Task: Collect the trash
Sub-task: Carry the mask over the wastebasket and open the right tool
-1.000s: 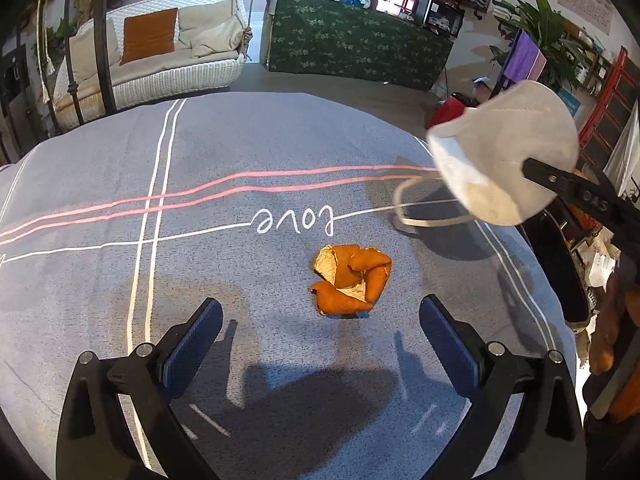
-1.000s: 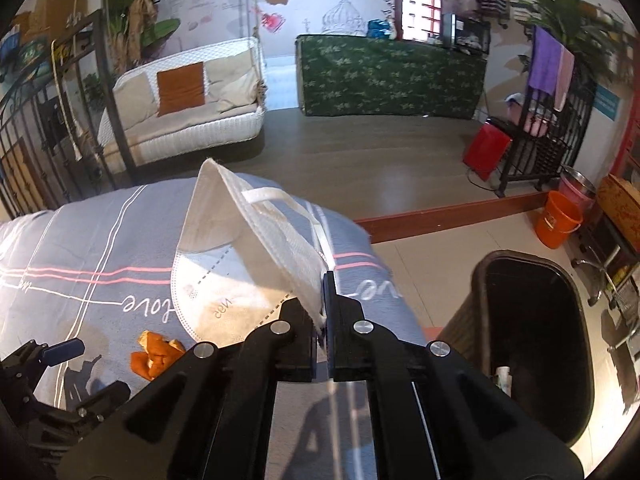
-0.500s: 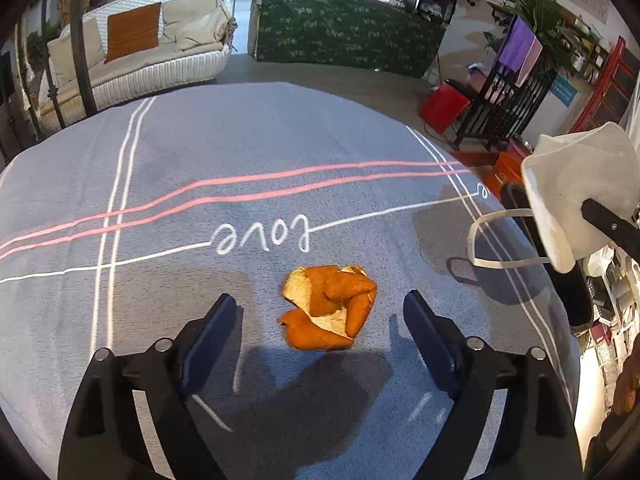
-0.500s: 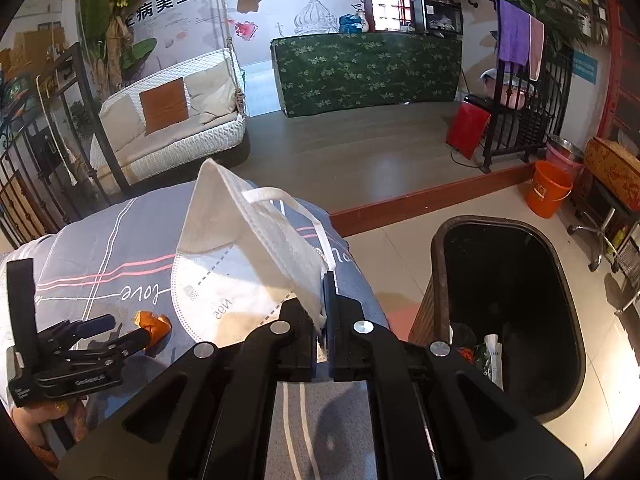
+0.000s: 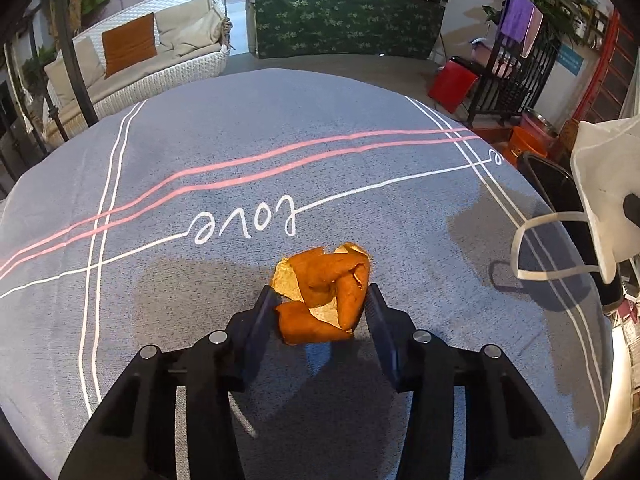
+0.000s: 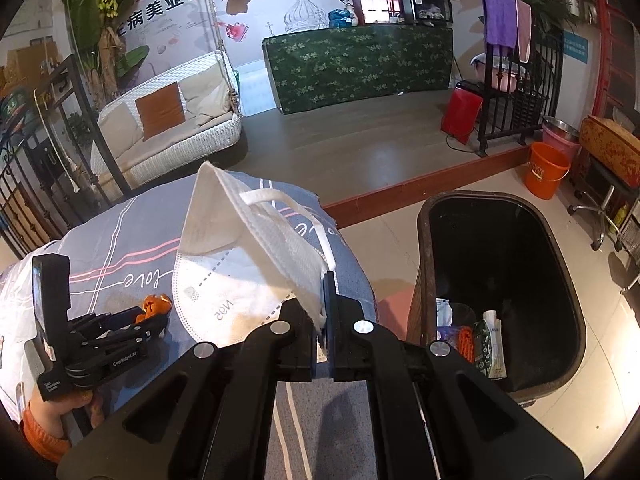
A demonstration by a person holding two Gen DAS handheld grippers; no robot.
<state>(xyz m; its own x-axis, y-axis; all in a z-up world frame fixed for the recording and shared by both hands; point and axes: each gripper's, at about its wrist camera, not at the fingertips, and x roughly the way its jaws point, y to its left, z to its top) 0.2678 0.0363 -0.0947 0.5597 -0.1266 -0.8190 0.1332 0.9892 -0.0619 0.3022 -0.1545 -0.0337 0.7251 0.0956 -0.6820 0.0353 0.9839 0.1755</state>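
Observation:
A curled orange peel (image 5: 322, 294) lies on the grey tablecloth (image 5: 240, 128). My left gripper (image 5: 320, 300) is closed around it, both pads touching its sides. It also shows in the right wrist view (image 6: 154, 304) between the left gripper's fingers (image 6: 132, 326). My right gripper (image 6: 322, 312) is shut on a white N95 face mask (image 6: 248, 248) and holds it in the air at the table's right edge, left of the black trash bin (image 6: 560, 240). The mask also shows in the left wrist view (image 5: 604, 192), its strap hanging down.
The bin stands on the floor beside the table and holds several pieces of trash (image 6: 476, 336). An orange bucket (image 6: 546, 170), a red box (image 6: 462, 110), a black rack (image 6: 508, 108) and a white sofa (image 6: 168, 124) stand beyond the table.
My left gripper moved forward and closed its fingers onto the orange peel. My right gripper carried the mask further right, toward the bin.

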